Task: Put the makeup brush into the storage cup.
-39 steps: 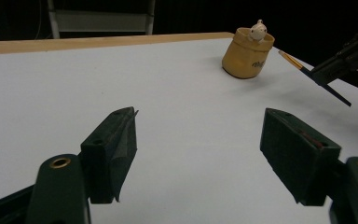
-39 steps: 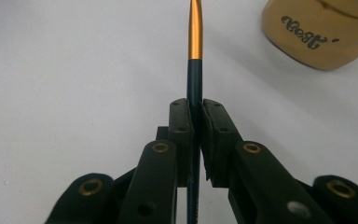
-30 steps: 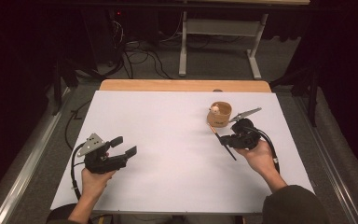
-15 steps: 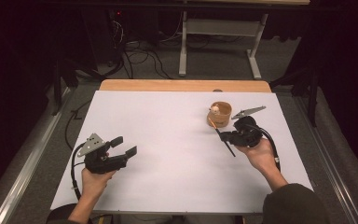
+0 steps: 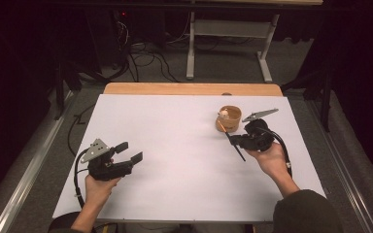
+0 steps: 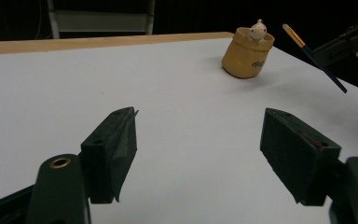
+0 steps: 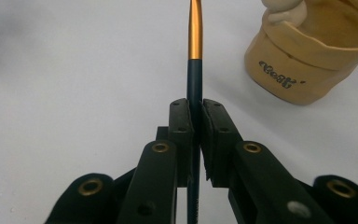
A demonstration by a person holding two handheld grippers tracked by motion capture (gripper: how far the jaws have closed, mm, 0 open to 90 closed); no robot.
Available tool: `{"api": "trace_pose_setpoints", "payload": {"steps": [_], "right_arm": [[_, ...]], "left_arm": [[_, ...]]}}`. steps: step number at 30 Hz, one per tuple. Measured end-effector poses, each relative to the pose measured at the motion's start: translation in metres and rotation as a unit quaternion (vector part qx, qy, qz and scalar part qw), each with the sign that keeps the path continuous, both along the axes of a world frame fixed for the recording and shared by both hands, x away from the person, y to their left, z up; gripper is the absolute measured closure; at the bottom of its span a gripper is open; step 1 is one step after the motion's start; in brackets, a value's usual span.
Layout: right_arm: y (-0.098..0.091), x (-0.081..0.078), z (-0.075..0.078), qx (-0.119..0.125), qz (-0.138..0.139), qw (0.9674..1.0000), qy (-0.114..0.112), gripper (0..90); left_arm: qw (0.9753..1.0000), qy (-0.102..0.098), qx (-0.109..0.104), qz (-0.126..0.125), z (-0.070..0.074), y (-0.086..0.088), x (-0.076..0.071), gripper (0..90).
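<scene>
The small tan cup (image 7: 314, 60) bears dark script, too blurred to read, and a pale figurine (image 6: 258, 31) peeks from its rim. It stands on the white tabletop (image 5: 184, 145), whose far edge is bare wood; cables lie on the dark floor beyond. Beside the cup, the right gripper (image 7: 196, 114) clamps a dark-handled, gold-ferruled paintbrush (image 7: 194, 56). The left gripper (image 5: 128, 152) rests with jaws wide apart, holding nothing.
</scene>
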State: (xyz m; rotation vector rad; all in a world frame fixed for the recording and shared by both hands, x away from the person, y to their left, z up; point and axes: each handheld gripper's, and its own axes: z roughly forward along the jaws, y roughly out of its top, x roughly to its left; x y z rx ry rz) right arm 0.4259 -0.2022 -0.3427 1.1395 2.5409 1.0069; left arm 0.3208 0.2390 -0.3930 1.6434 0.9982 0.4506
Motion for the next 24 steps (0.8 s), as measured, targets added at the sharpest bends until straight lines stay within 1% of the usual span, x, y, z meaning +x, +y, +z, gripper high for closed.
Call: {"api": "trace_pose_setpoints", "payload": {"steps": [4,7,11,14,16,22,24], "right_arm": [[-0.001,0.000,0.002,0.001,-0.003,1.0000,-0.002,85.3],[-0.001,0.001,0.003,0.005,-0.001,0.9999,-0.009,85.3],[0.000,0.003,0.005,0.008,-0.004,0.9999,-0.007,85.3],[0.001,0.004,0.008,0.004,0.000,0.9999,-0.015,85.3],[0.002,0.005,0.010,0.004,-0.001,0.9999,-0.014,85.3],[0.005,0.007,0.013,0.000,0.001,0.9998,-0.022,85.3],[0.006,0.008,0.014,0.003,0.000,0.9997,-0.024,85.3]], "left_arm": [[1.0000,0.000,0.000,0.000,0.000,0.000,0.000,27.7],[1.0000,0.000,0.000,0.000,0.000,0.000,0.000,27.7],[1.0000,0.001,0.000,-0.001,0.000,0.000,0.000,27.7],[1.0000,0.000,0.000,-0.001,0.000,0.000,0.000,27.7],[1.0000,0.000,0.000,-0.001,0.000,0.000,0.000,27.7],[1.0000,0.000,0.000,-0.001,0.000,0.000,0.000,27.6],[1.0000,0.000,0.000,-0.001,0.000,0.000,0.000,27.7]]}}
